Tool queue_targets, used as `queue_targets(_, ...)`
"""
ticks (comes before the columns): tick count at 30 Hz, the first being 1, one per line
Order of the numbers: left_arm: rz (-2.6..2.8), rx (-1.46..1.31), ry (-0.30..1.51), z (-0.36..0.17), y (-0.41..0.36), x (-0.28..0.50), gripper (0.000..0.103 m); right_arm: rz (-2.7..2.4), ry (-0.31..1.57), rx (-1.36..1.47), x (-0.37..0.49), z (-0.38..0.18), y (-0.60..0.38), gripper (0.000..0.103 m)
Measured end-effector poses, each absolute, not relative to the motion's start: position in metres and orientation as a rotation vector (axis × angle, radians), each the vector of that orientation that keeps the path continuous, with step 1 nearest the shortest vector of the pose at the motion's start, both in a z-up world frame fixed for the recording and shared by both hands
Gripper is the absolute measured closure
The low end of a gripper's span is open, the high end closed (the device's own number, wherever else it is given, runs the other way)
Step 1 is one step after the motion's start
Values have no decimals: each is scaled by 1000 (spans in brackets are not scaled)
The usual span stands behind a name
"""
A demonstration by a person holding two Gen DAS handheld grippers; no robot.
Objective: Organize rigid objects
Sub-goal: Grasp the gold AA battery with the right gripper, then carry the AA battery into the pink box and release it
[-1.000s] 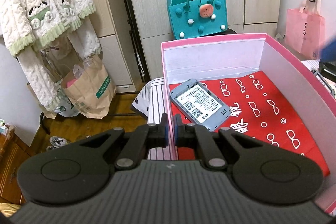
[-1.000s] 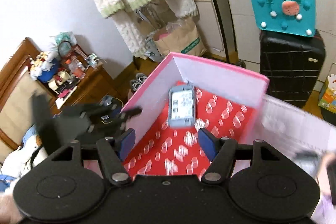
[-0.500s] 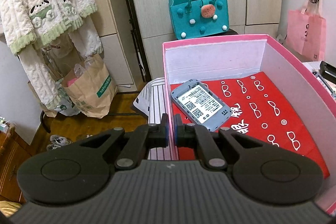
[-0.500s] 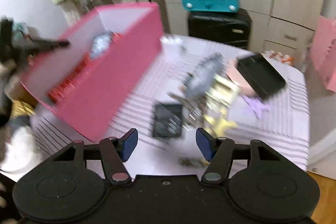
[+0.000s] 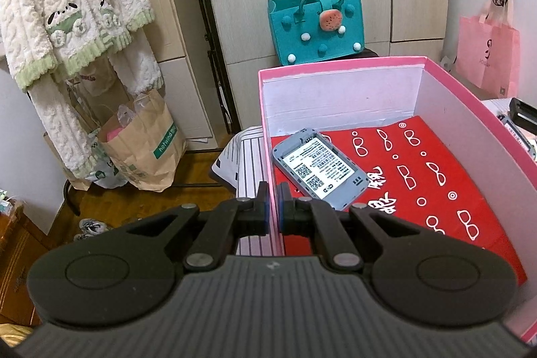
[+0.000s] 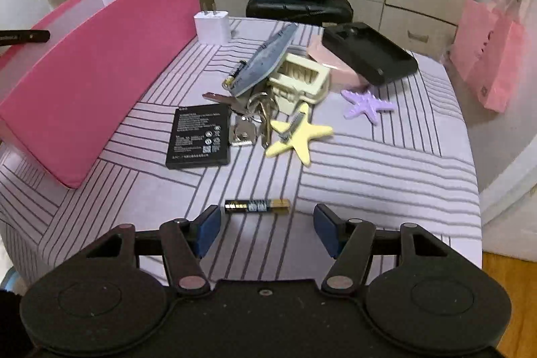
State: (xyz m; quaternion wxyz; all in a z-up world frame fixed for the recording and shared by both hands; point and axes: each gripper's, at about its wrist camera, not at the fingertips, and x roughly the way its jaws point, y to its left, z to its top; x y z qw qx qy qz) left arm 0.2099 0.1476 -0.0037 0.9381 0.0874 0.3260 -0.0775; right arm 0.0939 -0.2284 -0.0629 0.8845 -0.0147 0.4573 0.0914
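Far left: left gripper (image 5: 273, 205) clamped on the near wall of the pink box (image 5: 339, 64), one finger outside, one inside, steadying it. Inside the box, on the red lining, only a grey device (image 5: 319, 168) lying label-up near that clamped corner.

Centre, on the striped bedcover (image 6: 369, 163): right gripper (image 6: 266, 228) wide and empty, blue pads (image 6: 208, 228) spread to either side. Just ahead of the tips, an AAA battery (image 6: 256, 205), long axis running crosswise, left to right, parallel to the line between the pads and nearly filling the gap. Probably the next pick; as it lies, pads likely to meet the ends, so a wrist roll perhaps needed to close across the barrel.

Further on: flat black battery pack (image 6: 199, 136), keys (image 6: 250, 119), yellow starfish (image 6: 298, 135); to the right, purple starfish (image 6: 367, 101) and black case (image 6: 369, 54), all well apart from the box opening. Right gripper clearly the nearer.
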Motion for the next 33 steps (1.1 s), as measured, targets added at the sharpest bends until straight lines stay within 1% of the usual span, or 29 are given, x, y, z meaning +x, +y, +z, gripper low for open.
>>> queue_targets(1, -160, 177, 665, -3, 148, 210, 99, 179, 952, -23, 96, -62, -228, 36)
queue_targets(4, -162, 175, 664, -3, 147, 210, 98, 112, 945, 5, 98, -63, -228, 43)
queue_targets(5, -165, 179, 662, -3, 147, 211, 98, 107, 944, -3, 98, -62, -226, 52)
queue_targets(6, -164, 177, 663, -3, 147, 211, 98, 110, 949, 1, 98, -61, -226, 55)
queue_targets(13, -156, 203, 641, -4, 144, 209, 98, 116, 951, 46, 99, -52, -229, 55)
queue_targets(20, -160, 192, 638, -3, 145, 210, 98, 237, 834, 47, 108, 8, -204, 54)
queue_targets(25, -179, 180, 623, -3, 148, 208, 98, 376, 757, 51, 135, 49, -165, 54)
queue_targets(29, -185, 186, 623, -3, 148, 209, 99, 529, 794, 61, 176, 67, -118, 54)
queue_targets(33, -187, 169, 625, -4, 149, 210, 98, 651, 884, 72, 223, 62, -66, 54)
